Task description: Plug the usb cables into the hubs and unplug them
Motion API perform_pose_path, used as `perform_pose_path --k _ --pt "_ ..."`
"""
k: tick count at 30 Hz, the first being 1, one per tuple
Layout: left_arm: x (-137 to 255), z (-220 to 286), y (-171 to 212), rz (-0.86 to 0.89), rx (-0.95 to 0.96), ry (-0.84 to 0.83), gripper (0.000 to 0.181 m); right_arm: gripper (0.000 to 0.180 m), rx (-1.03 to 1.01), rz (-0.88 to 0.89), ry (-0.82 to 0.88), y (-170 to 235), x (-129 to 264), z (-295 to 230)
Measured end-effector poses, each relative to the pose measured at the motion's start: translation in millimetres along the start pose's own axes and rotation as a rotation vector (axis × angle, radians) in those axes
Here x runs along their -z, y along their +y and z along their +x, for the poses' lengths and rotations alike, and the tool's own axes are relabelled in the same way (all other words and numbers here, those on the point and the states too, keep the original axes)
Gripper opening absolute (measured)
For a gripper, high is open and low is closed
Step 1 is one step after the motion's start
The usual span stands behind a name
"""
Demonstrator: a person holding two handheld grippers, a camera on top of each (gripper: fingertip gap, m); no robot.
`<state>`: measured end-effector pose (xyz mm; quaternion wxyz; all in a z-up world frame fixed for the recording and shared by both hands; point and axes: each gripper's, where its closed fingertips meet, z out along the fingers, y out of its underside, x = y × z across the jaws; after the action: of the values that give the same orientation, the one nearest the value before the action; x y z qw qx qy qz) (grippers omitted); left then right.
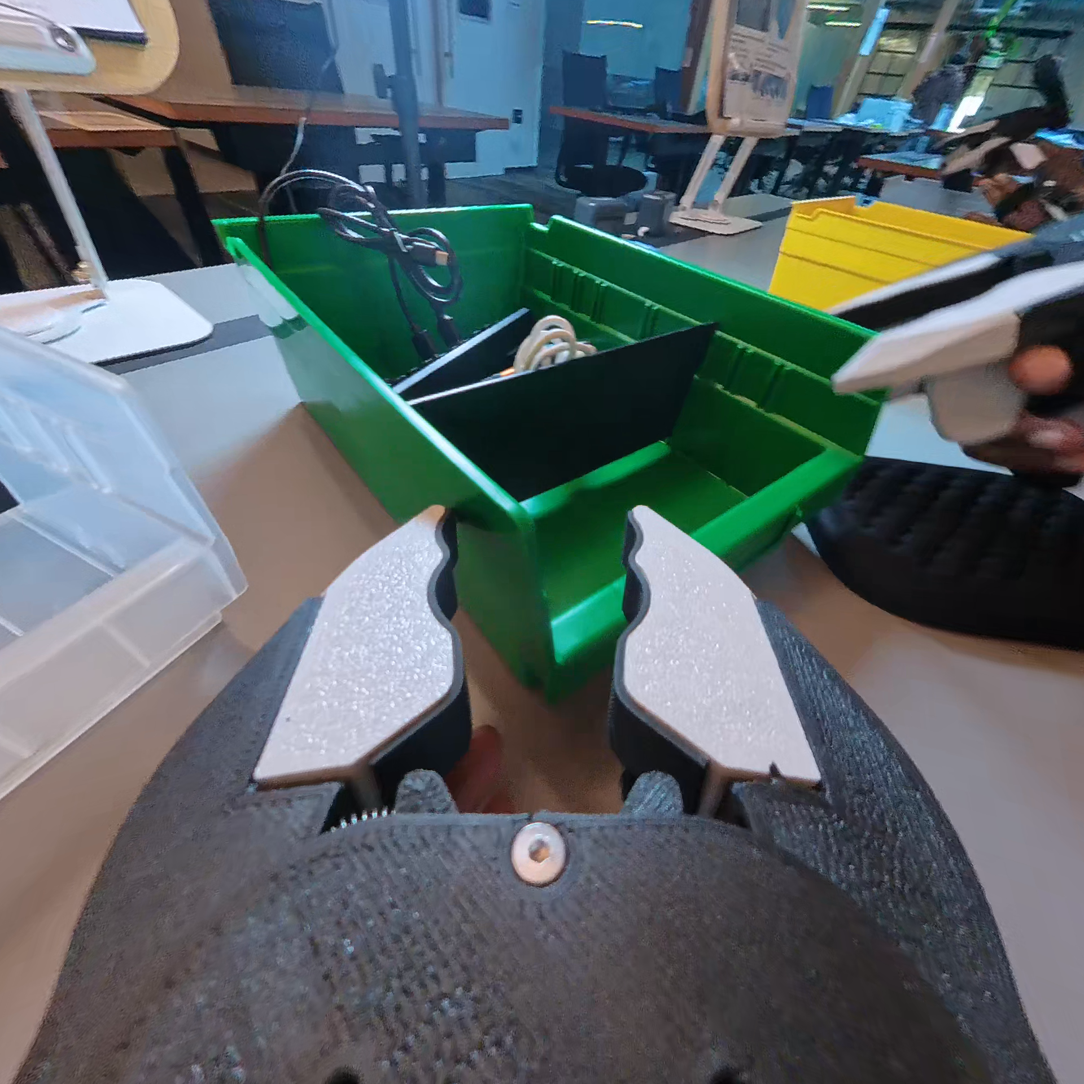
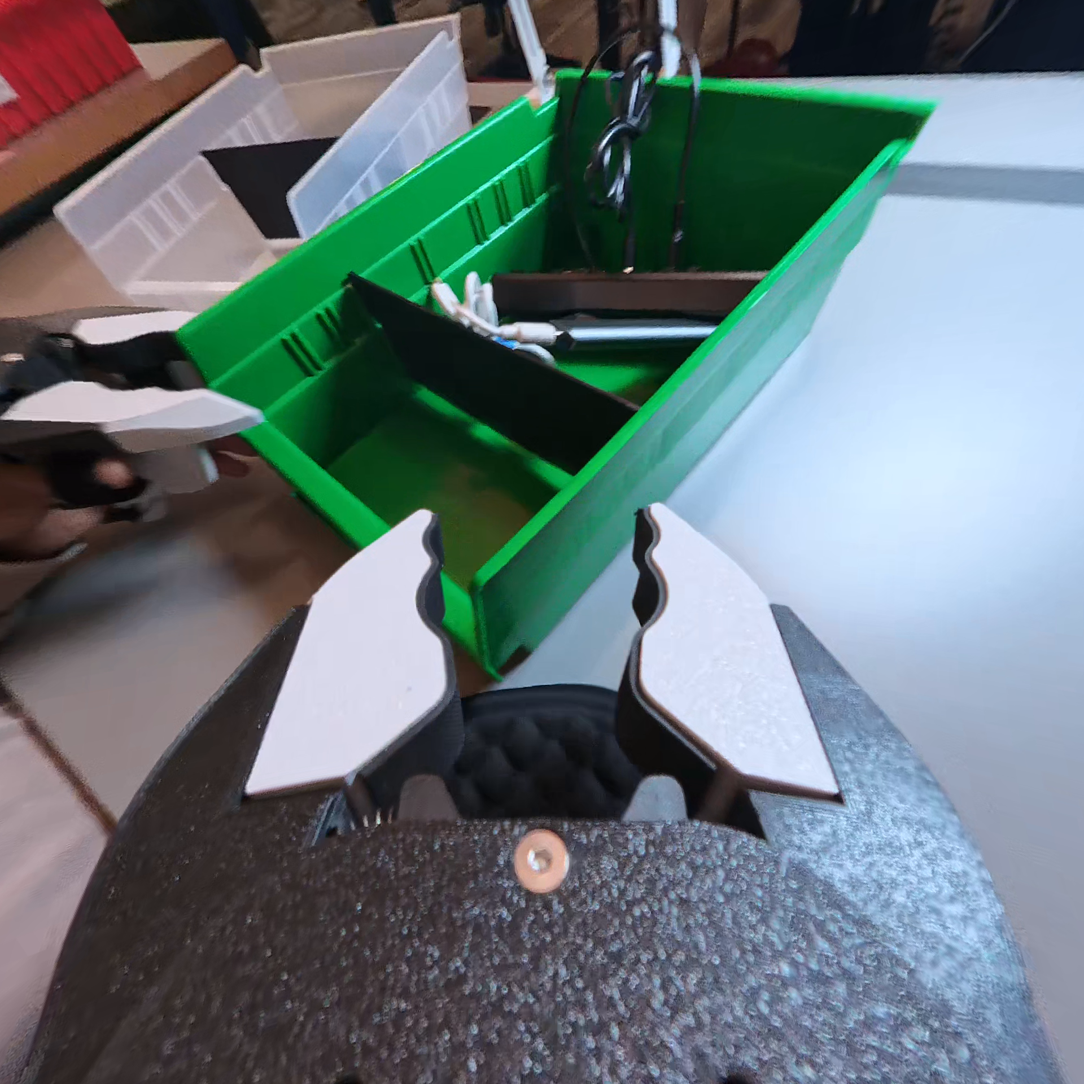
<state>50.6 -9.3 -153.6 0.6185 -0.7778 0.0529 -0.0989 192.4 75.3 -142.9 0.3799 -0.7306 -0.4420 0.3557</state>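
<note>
A green bin (image 1: pixel 586 563) with black dividers (image 1: pixel 563 416) stands on the table; it also shows in the right wrist view (image 2: pixel 586 528). Its far compartment holds coiled black USB cables (image 1: pixel 405 246) that stick up above the rim (image 2: pixel 616 141). The middle compartment holds white cables (image 1: pixel 548 346) (image 2: pixel 475 305) and a dark grey hub (image 2: pixel 633 337). The near compartment is empty. My left gripper (image 1: pixel 537 516) is open and empty at the bin's near left corner. My right gripper (image 2: pixel 537 516) is open and empty at the bin's near right corner. Each gripper also shows in the other's view (image 1: pixel 938 346) (image 2: pixel 146 405).
A clear plastic bin (image 1: pixel 88 557) sits left of the green one (image 2: pixel 246 176). A yellow bin (image 1: pixel 880 258) stands at the back right. A black padded mat (image 1: pixel 962 557) lies under my right gripper (image 2: pixel 539 756). A white lamp base (image 1: pixel 100 317) is at the far left.
</note>
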Motion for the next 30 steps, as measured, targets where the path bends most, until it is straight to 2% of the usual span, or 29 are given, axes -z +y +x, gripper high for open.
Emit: perform_pose_path --k 1,2,4,6,9,14,17,21,26,30 --pt "-4 -4 0 -0.001 0.0 -0.026 0.052 0.064 -0.021 -0.018 -0.021 7 -4 -6" --pt "-7 -9 0 -0.008 -0.016 -0.06 0.044 0.064 -0.017 -0.037 -0.018 15 -9 -9" --pt "-10 -15 1 -0.027 -0.057 -0.105 0.039 0.063 0.011 -0.072 0.023 29 -21 -13" --pt "-8 -21 1 -0.044 -0.087 -0.146 0.028 0.036 0.074 -0.051 0.155 30 -26 0" --pt "-5 -22 2 -0.063 -0.135 -0.159 0.024 0.031 0.122 -0.04 0.215 27 -24 2" --pt "10 -18 -5 -0.046 -0.169 -0.159 0.023 0.022 0.392 0.027 0.313 22 -10 -12" --pt "23 -5 -17 -0.001 -0.224 -0.149 0.018 0.018 0.416 0.097 0.337 15 7 -20" --pt "42 13 -39 0.014 -0.382 -0.169 0.016 0.013 0.469 0.209 0.376 -16 46 -35" --pt "68 17 -68 0.082 -0.397 -0.191 0.015 0.013 0.525 0.355 0.356 -58 79 -70" --pt "109 8 -101 0.164 -0.438 -0.268 0.014 0.014 0.592 0.458 0.312 -94 89 -107"
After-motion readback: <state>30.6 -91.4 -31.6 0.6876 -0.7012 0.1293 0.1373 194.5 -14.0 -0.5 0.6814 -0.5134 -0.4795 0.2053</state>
